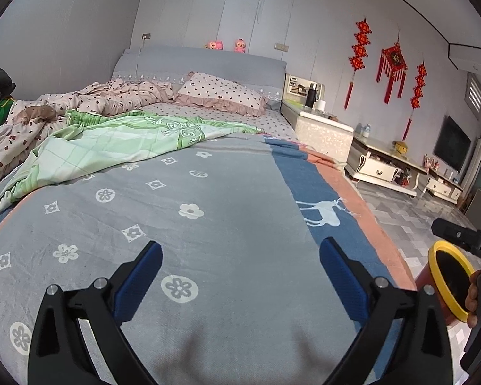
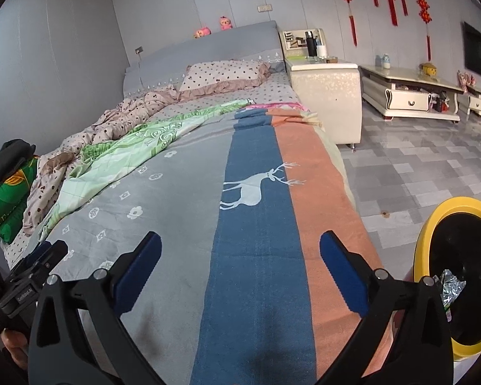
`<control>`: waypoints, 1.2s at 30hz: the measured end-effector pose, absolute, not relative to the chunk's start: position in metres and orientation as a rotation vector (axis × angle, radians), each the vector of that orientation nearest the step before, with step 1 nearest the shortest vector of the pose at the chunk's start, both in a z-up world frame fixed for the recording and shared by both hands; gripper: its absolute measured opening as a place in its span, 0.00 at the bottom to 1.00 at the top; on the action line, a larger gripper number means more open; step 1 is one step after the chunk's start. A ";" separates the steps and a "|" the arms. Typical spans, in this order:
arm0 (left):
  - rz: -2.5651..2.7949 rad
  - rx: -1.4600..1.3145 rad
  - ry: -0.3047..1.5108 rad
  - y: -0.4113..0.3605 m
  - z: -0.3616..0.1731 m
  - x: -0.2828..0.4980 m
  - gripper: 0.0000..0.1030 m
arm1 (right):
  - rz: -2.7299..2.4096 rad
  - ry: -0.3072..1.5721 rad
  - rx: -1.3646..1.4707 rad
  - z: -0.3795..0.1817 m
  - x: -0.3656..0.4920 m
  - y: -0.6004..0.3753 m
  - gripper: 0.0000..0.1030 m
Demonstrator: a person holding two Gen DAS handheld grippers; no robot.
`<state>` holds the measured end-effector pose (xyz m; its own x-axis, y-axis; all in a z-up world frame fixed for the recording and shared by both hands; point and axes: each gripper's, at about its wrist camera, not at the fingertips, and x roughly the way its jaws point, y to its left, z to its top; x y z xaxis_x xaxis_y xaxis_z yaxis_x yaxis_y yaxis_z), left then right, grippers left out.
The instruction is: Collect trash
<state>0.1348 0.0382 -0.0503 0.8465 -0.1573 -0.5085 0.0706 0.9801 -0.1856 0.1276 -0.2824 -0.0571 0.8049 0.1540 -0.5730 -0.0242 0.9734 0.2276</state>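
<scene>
My left gripper [image 1: 240, 260] is open and empty above the grey flowered bedspread [image 1: 182, 224]. My right gripper [image 2: 240, 256] is open and empty above the bedspread's blue deer stripe [image 2: 256, 224]. A trash bin with a yellow rim [image 2: 433, 221] stands on the floor at the bed's right side, close to my right gripper's right finger. A crumpled silver wrapper [image 2: 450, 288] lies inside the bin. The bin also shows at the right edge of the left wrist view [image 1: 445, 253]. No loose trash shows on the bed.
A green quilt [image 1: 112, 141] and a spotted duvet [image 1: 112, 96] lie bunched toward the headboard, with a pillow [image 1: 221, 93]. A white nightstand [image 2: 327, 86] and a low TV cabinet [image 2: 410, 93] stand right of the bed on a grey tiled floor [image 2: 417, 166].
</scene>
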 end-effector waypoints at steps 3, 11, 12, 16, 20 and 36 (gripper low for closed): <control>-0.125 -0.165 0.521 0.037 -0.041 0.125 0.92 | 0.067 0.578 0.198 -0.050 0.116 -0.281 0.92; -0.139 -0.123 0.444 0.025 -0.018 0.095 0.92 | -0.009 0.475 0.190 -0.029 0.085 -0.288 0.92; -0.142 -0.120 0.436 0.023 -0.016 0.092 0.92 | -0.017 0.470 0.190 -0.027 0.082 -0.288 0.92; -0.147 -0.117 0.403 0.017 -0.005 0.077 0.92 | -0.040 0.455 0.185 -0.024 0.071 -0.288 0.92; -0.168 -0.123 0.374 0.013 0.005 0.062 0.92 | -0.052 0.430 0.178 -0.019 0.058 -0.287 0.92; -0.208 -0.133 0.351 0.003 0.014 0.045 0.92 | -0.095 0.364 0.127 -0.010 0.028 -0.272 0.92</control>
